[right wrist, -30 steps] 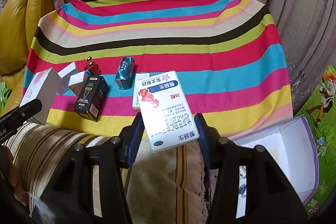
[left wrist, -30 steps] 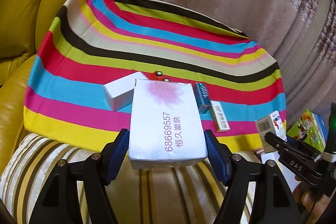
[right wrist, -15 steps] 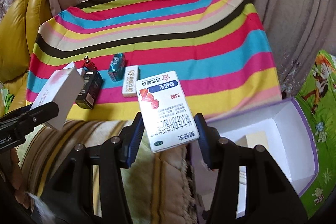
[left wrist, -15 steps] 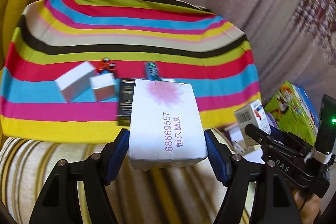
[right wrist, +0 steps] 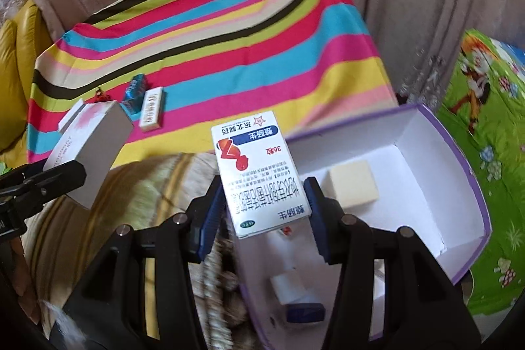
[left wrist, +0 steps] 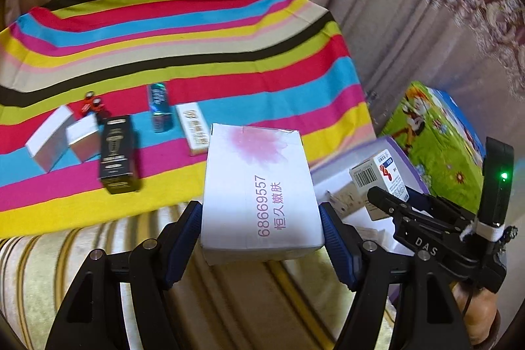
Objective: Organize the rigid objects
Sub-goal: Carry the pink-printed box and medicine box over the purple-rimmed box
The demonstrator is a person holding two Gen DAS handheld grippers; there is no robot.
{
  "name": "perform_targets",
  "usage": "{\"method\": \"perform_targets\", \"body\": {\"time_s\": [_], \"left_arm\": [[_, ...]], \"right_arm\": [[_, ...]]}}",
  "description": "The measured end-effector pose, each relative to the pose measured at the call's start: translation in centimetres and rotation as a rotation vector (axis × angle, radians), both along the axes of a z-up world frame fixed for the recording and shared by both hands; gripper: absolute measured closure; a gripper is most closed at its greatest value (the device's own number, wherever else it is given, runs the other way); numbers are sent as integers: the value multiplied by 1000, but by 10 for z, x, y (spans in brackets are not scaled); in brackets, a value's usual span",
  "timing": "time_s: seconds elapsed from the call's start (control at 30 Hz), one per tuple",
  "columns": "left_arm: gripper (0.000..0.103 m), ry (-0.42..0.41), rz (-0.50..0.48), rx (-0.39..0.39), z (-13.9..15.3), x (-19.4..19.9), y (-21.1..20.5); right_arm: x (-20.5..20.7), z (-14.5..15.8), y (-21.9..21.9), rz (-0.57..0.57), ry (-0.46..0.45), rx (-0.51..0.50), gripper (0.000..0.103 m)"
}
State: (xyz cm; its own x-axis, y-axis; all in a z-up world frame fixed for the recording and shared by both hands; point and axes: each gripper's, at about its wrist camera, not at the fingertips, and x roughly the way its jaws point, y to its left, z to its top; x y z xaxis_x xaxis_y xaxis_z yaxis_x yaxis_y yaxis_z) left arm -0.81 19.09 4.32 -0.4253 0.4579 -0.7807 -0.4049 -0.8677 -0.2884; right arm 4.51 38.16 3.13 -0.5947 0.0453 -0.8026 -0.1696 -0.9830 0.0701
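Carrying two cartons at once toward the purple-edged storage box (right wrist: pixel 459 173) is where trouble could begin; that open box sits low at the right, past the edge of the striped cloth (left wrist: pixel 197 31), and already holds a cream block (right wrist: pixel 352 182) and some smaller items, so free floor inside it is limited. The left gripper (left wrist: pixel 261 230) is clamped on the large white carton (left wrist: pixel 259 186) with pink print, its blue pads pressed to both side walls; the carton juts well forward of the pads, so a quick tilt might let it pivot or slip, in all likelihood onto the cushion below. The right gripper (right wrist: pixel 265 207) is closed on the smaller medicine box (right wrist: pixel 259 169), held above the storage box's near corner; released there, it may catch the rim or land on the cream block. The two grippers ride close, so a clash is possible. Smaller things remain on the cloth: a black carton (left wrist: pixel 117 153), a teal pack (left wrist: pixel 159 107) and a small red toy (left wrist: pixel 92 104).
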Motion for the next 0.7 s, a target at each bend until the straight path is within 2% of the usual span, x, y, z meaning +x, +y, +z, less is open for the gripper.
{"method": "perform_targets", "body": {"time_s": [0.4, 0.7], "left_arm": [[31, -30, -227, -19, -4, 14, 58], [31, -40, -328, -49, -9, 24, 88]], "right_arm": [[25, -6, 48, -124, -35, -9, 50], [36, -15, 66, -184, -66, -25, 50]]}}
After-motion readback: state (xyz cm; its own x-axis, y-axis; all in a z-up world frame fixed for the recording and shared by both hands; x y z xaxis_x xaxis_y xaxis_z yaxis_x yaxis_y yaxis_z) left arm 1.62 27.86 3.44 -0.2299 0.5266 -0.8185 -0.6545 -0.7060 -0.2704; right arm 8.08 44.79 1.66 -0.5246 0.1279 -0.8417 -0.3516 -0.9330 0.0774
